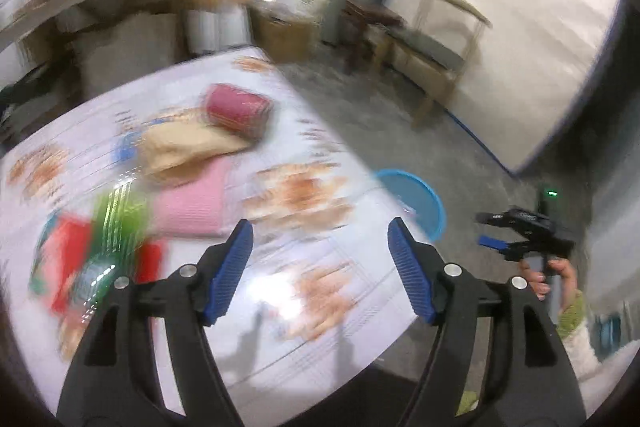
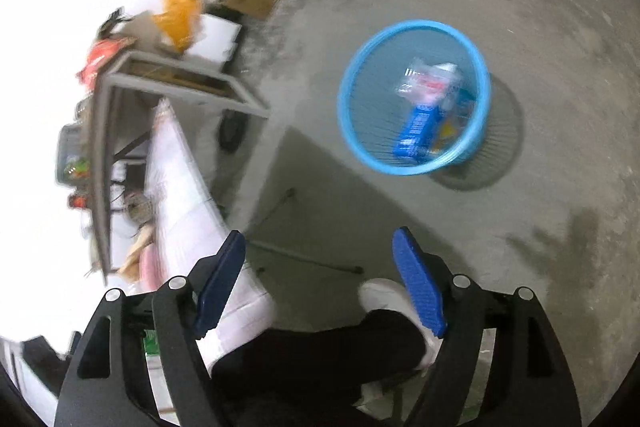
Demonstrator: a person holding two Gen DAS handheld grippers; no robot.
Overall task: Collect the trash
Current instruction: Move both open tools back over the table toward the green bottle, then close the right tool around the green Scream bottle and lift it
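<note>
The left gripper hovered over the desk with its blue-padded fingers spread wide and holding nothing. On the desk's patterned cloth, blurred by motion, red and green snack wrappers lay at about nine o'clock from the fingers, with a pink cloth just beyond them, a tan bundle touching its far edge, and a maroon pouch at eleven o'clock. The blue trash basket stood on the floor past the desk's edge at one o'clock.

The right gripper, held out at three o'clock in the left view, pointed down at the concrete floor, its fingers likewise released and empty. In its own view the basket sat at one o'clock, with a blue packet and clear crumpled wrappers lying inside it. A white shoe showed between the fingers.
</note>
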